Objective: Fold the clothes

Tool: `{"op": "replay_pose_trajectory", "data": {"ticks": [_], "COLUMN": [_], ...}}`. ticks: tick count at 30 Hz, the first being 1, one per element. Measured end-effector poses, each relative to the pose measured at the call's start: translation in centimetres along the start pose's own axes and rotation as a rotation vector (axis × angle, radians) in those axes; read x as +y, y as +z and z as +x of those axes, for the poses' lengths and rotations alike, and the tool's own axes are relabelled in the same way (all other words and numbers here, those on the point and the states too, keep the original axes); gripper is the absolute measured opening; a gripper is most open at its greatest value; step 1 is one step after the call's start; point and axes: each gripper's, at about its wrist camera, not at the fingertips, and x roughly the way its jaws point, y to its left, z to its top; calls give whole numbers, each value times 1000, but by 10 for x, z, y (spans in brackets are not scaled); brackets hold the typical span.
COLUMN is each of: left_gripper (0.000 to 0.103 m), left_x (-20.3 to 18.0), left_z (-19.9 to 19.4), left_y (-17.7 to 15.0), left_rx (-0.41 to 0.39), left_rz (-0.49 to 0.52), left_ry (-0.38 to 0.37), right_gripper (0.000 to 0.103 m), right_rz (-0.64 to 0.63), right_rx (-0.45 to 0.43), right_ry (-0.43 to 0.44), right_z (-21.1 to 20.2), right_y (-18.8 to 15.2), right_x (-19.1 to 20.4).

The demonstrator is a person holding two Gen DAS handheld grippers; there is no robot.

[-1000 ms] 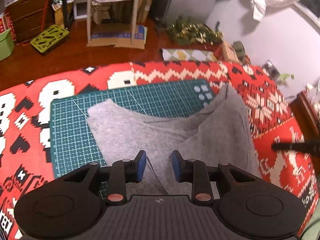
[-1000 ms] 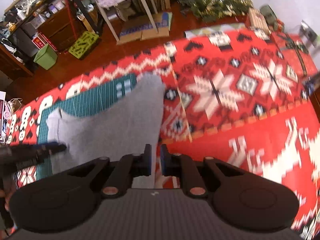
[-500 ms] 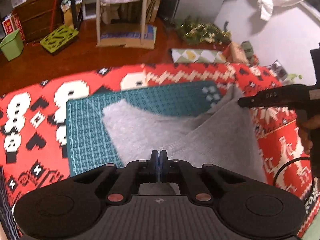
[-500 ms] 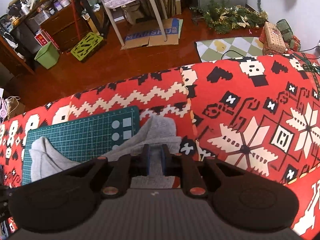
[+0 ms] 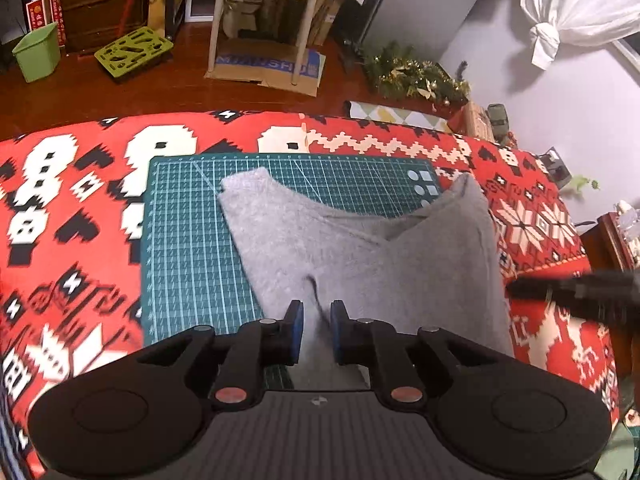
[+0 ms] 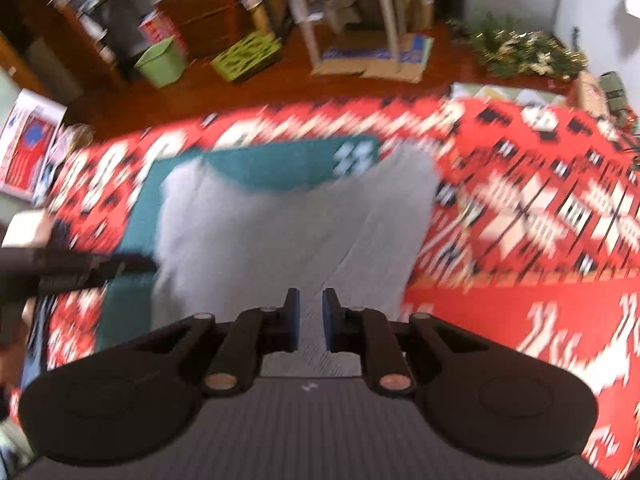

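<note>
Both my grippers, left (image 5: 316,330) and right (image 6: 311,322), hang slightly parted, holding nothing, over the gray garment (image 5: 360,256) lying half on the cutting mat (image 5: 192,248); a shallow pinch might drag it crooked.

garment (image 5: 360,256): plain grey
cutting mat (image 5: 192,248): dark green, pale grid lines
blanket (image 5: 80,208): red, white and black knit-style motifs
gripper pads (image 5: 297,332): blue

Both wrist cameras are looking down past their jaws, close over the shared cloth (image 5: 360,248) and mat (image 5: 192,240).
</note>
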Motion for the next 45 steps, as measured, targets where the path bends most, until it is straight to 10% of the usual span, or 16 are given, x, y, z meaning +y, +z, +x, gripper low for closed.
{"op": "replay_pose_trajectory", "data": {"ticks": [17, 21, 29, 45], "left_gripper": [28, 3, 1, 5], "left_x": [-50, -56, -72, -62], "left_z": [8, 11, -18, 14], "left_y": [-68, -70, -74, -84], "left_rx": [60, 50, 7, 113], "left_rz": [258, 299, 422, 357], "left_ry": [-84, -81, -39, -63], "right_gripper": [15, 15, 15, 15], "right_rz": [215, 181, 209, 228], "right_rx": [61, 80, 78, 91], "right_ry": [-134, -122, -126, -110], "right_z": [1, 8, 8, 0], "right_y": [-70, -67, -69, -62], "right_x": [-33, -32, -34, -37]}}
